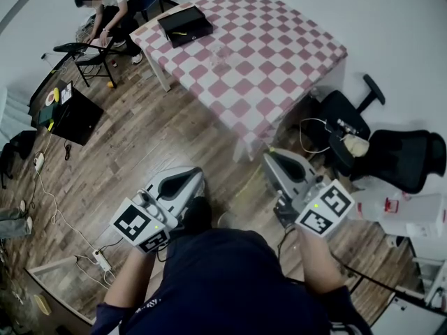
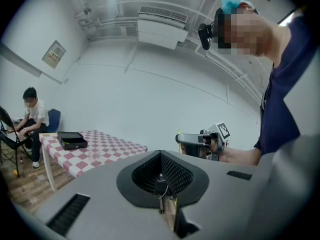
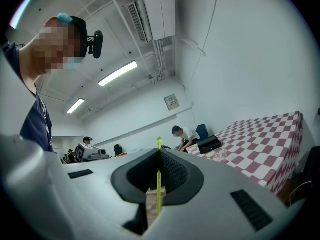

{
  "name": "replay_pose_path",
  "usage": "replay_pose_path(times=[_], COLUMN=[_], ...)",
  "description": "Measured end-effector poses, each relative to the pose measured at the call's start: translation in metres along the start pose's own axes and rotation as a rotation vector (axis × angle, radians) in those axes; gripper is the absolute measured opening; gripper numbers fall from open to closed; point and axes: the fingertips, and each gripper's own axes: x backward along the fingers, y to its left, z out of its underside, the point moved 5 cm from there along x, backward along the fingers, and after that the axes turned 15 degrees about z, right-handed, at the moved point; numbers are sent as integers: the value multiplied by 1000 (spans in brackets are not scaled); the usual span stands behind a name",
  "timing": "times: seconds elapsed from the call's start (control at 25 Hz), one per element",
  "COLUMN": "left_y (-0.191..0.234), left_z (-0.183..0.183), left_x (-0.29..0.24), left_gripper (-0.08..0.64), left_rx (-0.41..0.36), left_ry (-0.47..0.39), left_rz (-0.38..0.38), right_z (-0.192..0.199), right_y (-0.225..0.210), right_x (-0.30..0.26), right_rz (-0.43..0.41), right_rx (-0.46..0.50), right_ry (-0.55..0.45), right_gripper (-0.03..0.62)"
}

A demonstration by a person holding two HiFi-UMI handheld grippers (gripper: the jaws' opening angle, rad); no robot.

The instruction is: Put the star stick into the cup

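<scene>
Early in the task, by the look of it; picking-up done, putting-in all to come. Clamped in the right gripper, jaws closed on it: the star stick, a thin yellow-green rod standing straight up between the pads, small knobbed top poking above them; star shape itself too small to make out. Left gripper with jaws together and nothing of the task between them, only a bit of fine wire showing in the gap; held beside the right one, both well short of the table. On the checked cloth, near the middle and on the side toward the black box, what looks like a clear cup, faint and hard to trace; box itself at the corner by the seated person. Left to do, judging from this: reach the table, bring the stick over the cup's mouth, lower it in, let go. No brand or label readable anywhere; only black-and-white square markers on the left cube and the right cube; framed notice on the wall, print too small to read.
</scene>
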Motion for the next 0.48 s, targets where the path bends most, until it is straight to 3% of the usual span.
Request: replay_pose_path(times=[0.48], left_y=[119], left_z=[-2], left_x=[-11], left_gripper=[31], left_rx=[41], left_ry=[14], left_rz=[2], right_z=[1], right_y=[-46], right_x=[-107], right_rz=[29], right_rx=[-21], right_ry=[32], right_gripper=[18])
